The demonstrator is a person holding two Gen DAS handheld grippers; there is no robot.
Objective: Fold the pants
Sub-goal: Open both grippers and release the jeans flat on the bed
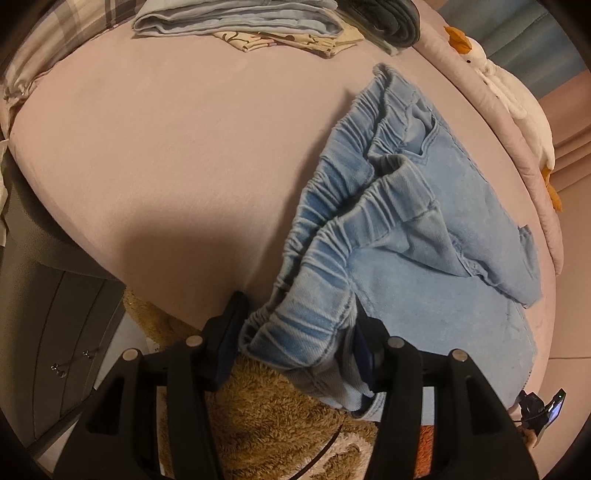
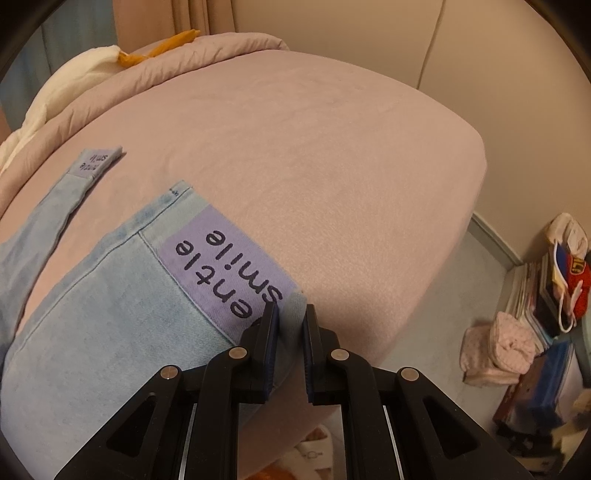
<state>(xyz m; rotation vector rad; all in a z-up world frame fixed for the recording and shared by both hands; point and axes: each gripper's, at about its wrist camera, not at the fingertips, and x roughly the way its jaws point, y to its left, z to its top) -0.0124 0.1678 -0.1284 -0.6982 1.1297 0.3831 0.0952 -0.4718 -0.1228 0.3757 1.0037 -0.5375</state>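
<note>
Light blue denim pants (image 1: 424,221) lie on the pink bed (image 1: 166,166), the elastic waistband bunched and open toward me. My left gripper (image 1: 299,325) has its jaws on either side of the near waistband corner, closed on a thick bunch of it at the bed's edge. In the right wrist view the near leg (image 2: 110,314) lies flat, its hem bearing a purple "gentle smile" patch (image 2: 229,266). My right gripper (image 2: 291,317) is shut on that hem's corner. The other leg's hem (image 2: 96,162) lies farther left.
Folded clothes (image 1: 240,22) are stacked at the bed's far side. A white goose plush (image 1: 517,96) lies on the rolled quilt (image 2: 166,70) along the edge. A brown furry plush (image 1: 277,417) sits below the left gripper. Books and bags (image 2: 546,306) crowd the floor at right.
</note>
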